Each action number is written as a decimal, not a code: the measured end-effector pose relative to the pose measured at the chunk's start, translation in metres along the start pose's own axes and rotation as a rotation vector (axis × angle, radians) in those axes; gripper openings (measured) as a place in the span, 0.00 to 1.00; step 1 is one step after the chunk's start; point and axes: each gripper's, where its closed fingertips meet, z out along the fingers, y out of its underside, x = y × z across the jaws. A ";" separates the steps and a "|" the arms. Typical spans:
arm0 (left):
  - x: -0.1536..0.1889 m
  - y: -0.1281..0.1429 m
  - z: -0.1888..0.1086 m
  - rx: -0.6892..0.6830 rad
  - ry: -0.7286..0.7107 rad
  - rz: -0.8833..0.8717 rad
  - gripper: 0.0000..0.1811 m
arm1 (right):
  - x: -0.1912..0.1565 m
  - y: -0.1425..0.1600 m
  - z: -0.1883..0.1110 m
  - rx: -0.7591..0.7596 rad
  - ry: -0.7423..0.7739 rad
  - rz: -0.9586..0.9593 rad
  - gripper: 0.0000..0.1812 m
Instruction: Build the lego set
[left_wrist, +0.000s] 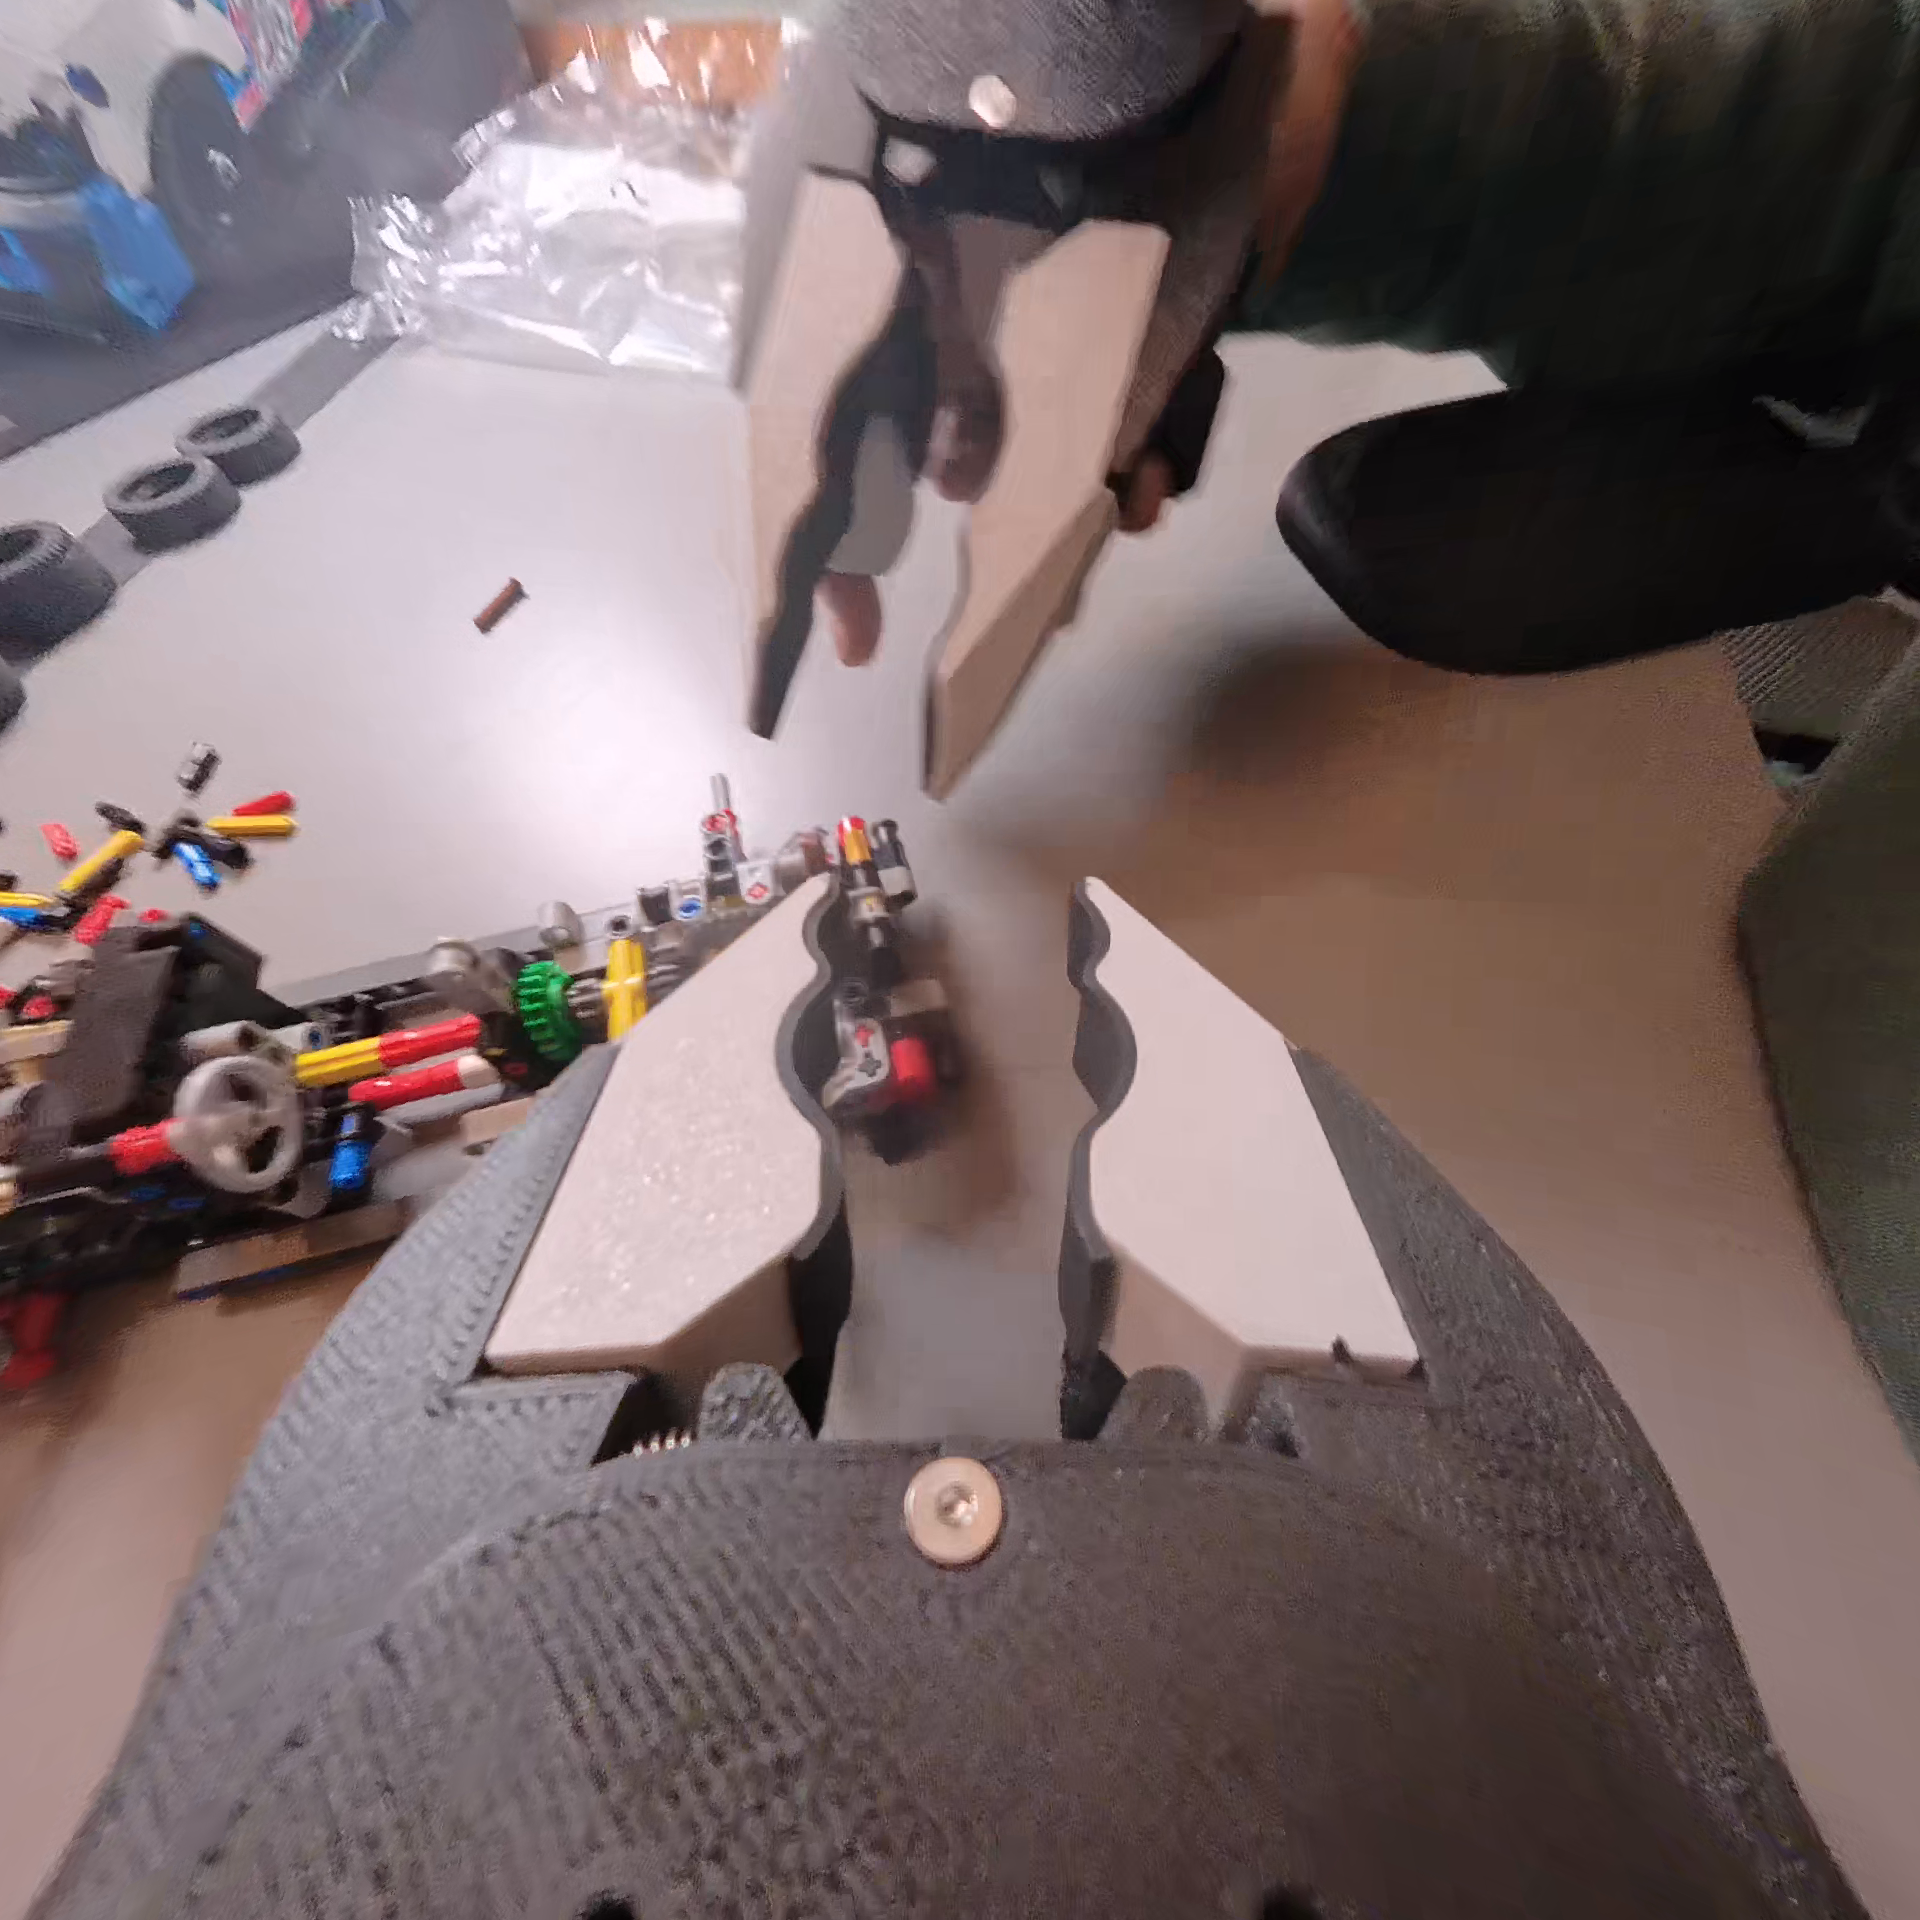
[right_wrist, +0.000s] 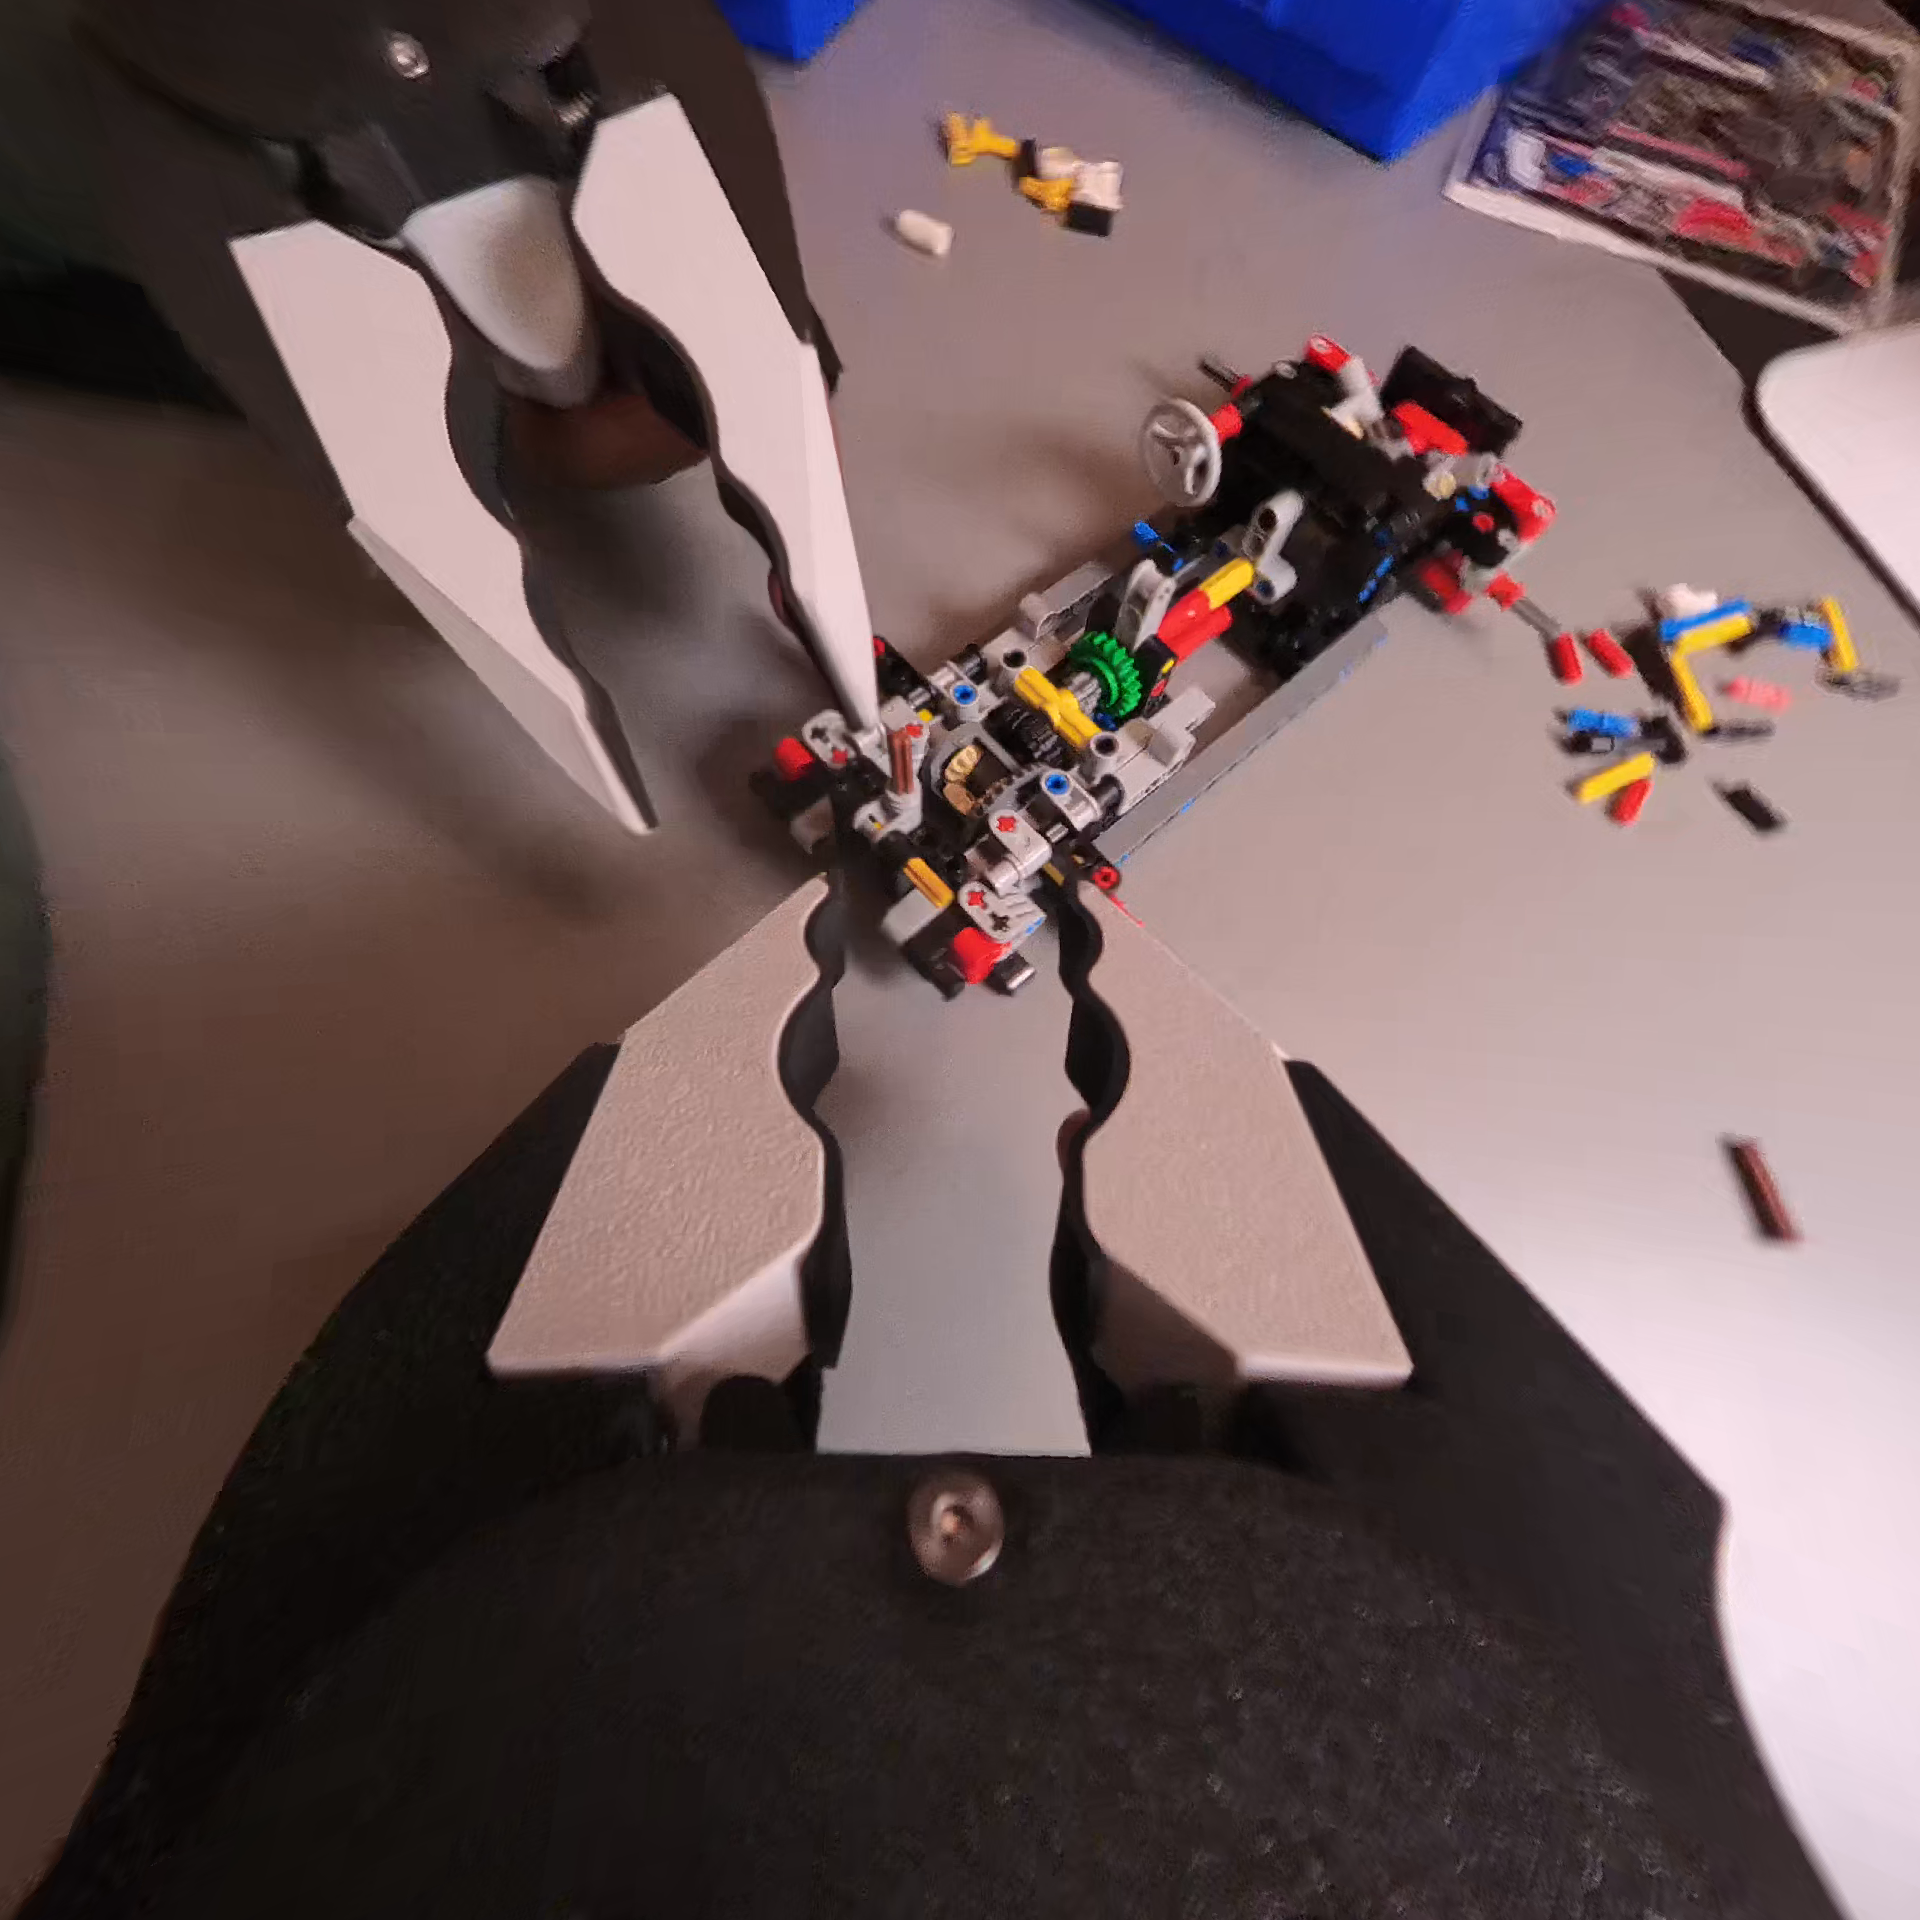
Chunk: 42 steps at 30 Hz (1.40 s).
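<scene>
A half-built Lego car chassis (right_wrist: 1143, 675) lies on the grey table, with a green gear (right_wrist: 1107, 665) in the middle and a grey steering wheel (right_wrist: 1179, 447) farther along. My left gripper (left_wrist: 956, 894) is open, and the near end of the chassis (left_wrist: 883, 1018) lies between its fingers, against the left one. In the right wrist view the left gripper (right_wrist: 748, 774) comes in from the upper left, one fingertip (right_wrist: 862, 727) touching that chassis end. My right gripper (right_wrist: 951, 894) is open and empty, its tips on either side of the same end. It also hangs above the table in the left wrist view (left_wrist: 852, 758).
Loose red, yellow, blue and black parts (right_wrist: 1704, 686) lie right of the chassis, with a brown axle (right_wrist: 1761, 1190) alone. Yellow and white pieces (right_wrist: 1039, 171), a blue bin (right_wrist: 1351, 52) and a booklet (right_wrist: 1704, 135) are at the back. Tyres (left_wrist: 197, 468) and a plastic bag (left_wrist: 582, 239) lie beyond. Some 4 centimeters of space lies between my two pairs of fingers. Left tips and right tips are each some 7 centimeters from the green gear (right_wrist: 1107, 665). Look for it in the left wrist view (left_wrist: 553, 986) too.
</scene>
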 end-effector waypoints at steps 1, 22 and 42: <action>-0.008 -0.004 -0.008 0.024 -0.014 -0.010 0.22 | -0.005 -0.001 0.001 0.014 0.047 0.093 0.22; -0.093 0.007 -0.077 0.054 -0.297 -0.004 0.30 | -0.010 0.021 0.005 -0.007 -0.015 -0.157 0.07; -0.091 0.034 -0.054 -0.073 -0.279 0.063 0.35 | 0.005 0.031 -0.001 -0.033 0.395 0.280 0.18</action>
